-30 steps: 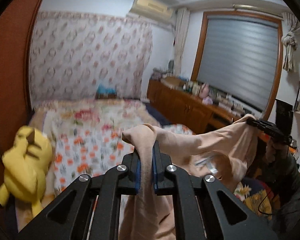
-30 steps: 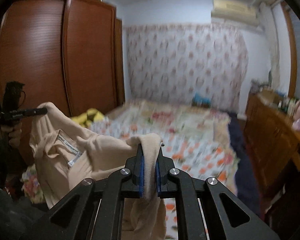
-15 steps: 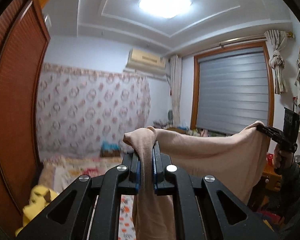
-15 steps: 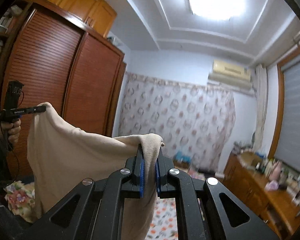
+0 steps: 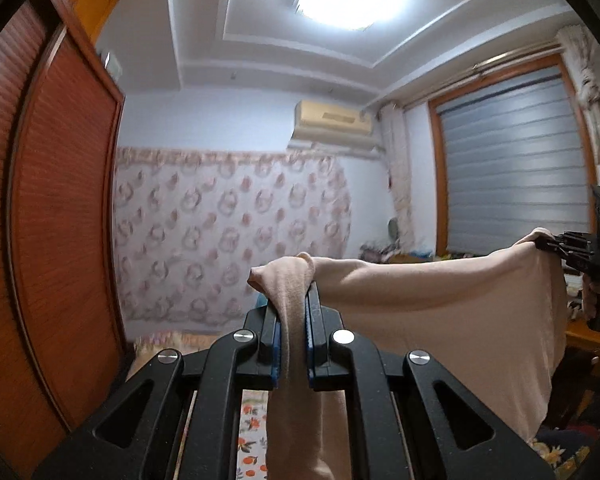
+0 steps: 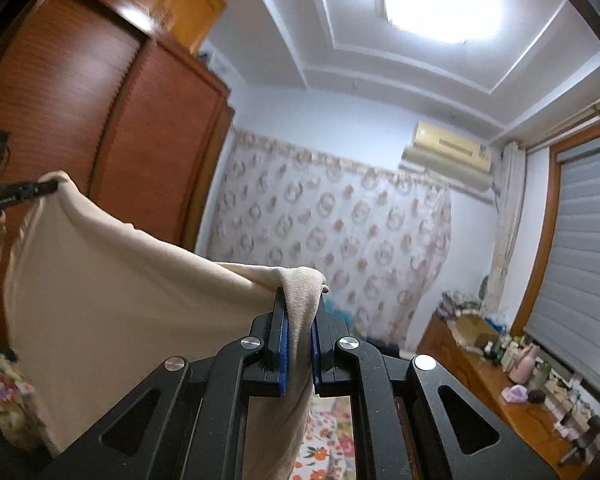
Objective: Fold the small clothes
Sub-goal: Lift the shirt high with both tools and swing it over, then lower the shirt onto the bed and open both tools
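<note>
Two grippers hold one beige garment (image 5: 440, 304) stretched in the air between them. Seen from the left wrist, the left gripper (image 5: 291, 312) is clamped on a bunched corner of the cloth, which drapes over and down between its blue pads; the right gripper (image 5: 548, 242) pinches the far corner near the window blind (image 5: 516, 168). Seen from the right wrist, the right gripper (image 6: 299, 312) is likewise closed on the garment (image 6: 112, 280), and the left gripper (image 6: 46, 187) grips the opposite corner before the wooden wardrobe (image 6: 112, 120).
</note>
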